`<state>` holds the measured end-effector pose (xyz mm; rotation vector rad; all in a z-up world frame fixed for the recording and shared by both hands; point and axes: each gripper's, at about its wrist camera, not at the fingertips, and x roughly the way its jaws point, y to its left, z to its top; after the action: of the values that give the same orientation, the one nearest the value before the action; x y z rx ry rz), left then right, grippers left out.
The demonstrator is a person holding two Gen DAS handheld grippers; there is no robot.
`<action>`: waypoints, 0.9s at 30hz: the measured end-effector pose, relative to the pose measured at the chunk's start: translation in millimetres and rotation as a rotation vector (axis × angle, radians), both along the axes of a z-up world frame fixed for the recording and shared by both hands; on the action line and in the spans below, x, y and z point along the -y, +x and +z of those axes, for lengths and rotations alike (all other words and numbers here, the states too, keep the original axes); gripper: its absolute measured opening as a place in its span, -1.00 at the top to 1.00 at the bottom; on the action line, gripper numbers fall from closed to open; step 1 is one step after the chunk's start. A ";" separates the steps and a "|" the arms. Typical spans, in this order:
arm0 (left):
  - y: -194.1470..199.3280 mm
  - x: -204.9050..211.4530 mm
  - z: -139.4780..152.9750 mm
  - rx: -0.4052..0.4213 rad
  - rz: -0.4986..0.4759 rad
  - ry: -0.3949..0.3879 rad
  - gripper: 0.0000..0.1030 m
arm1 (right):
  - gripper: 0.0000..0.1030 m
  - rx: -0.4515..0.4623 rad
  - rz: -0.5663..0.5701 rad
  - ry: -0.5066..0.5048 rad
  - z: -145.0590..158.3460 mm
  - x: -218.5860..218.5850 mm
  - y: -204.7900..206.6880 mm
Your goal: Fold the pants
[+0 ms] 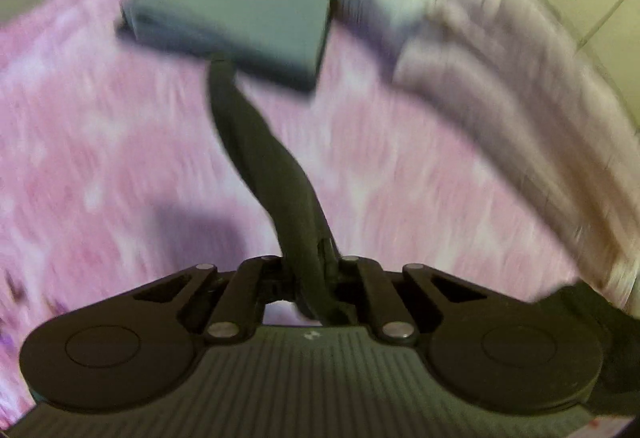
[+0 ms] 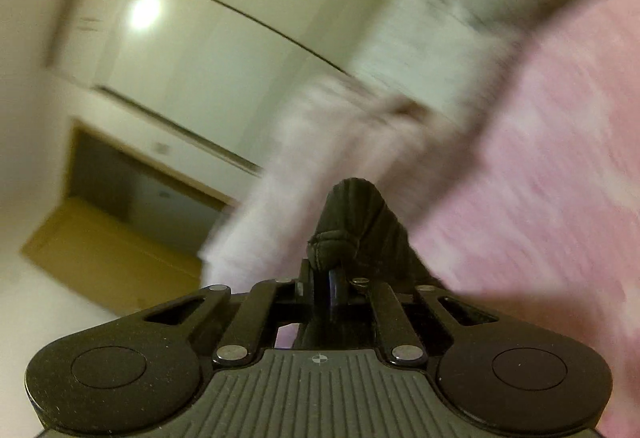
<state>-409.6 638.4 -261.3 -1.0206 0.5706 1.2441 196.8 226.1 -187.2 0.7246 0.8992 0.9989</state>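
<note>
Left wrist view showed the left tool (image 1: 316,278) pressed together on a strip of the black pants (image 1: 260,158), which ran as a taut, twisted band from the pinch up toward a dark grey box-like object (image 1: 236,14) beyond it. Under the band lay a pink patterned bed cover (image 1: 100,158), and nothing of the garment rested flat on it in this view. A person's sleeve in pale ribbed knit (image 1: 500,110) curved along the right of the band; what the grey box was could not be told through the motion blur.

Right wrist view showed the right tool (image 2: 330,290) likewise closed, pinching a bunched edge of the same black cloth (image 2: 356,222), which humped up just above the fingers. Beyond that hump a pale sleeve (image 2: 288,166) crossed the frame, with the pink cover (image 2: 540,158) to its right and a wall and doorway (image 2: 132,182) to its left.

Judging by this, the fold seemed barely begun: the pants were lifted and stretched between both tools, away from the bed cover. Laying the garment out, bringing the legs together and folding it down all appeared left to do. Heavy blur suggested quick movement.
</note>
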 end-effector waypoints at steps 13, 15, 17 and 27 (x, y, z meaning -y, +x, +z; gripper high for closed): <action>-91.6 173.9 9.9 -0.097 0.143 -0.173 0.47 | 0.45 -0.276 -0.157 -0.662 -55.7 231.0 -54.1; -90.9 188.7 -5.6 -0.133 0.147 -0.222 0.47 | 0.37 -0.353 -0.165 -0.847 -81.7 247.7 -57.3; -75.0 197.6 -14.8 -0.143 0.101 -0.218 0.46 | 0.36 -0.376 -0.154 -0.868 -96.5 254.5 -61.0; 72.9 175.9 -63.1 -0.036 -0.224 -0.153 0.02 | 0.34 -0.294 0.040 -0.816 -107.1 193.9 -55.4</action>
<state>-336.8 462.6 -324.4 -1.0315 0.7955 1.0343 141.4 32.2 -294.2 0.1523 1.4543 0.4789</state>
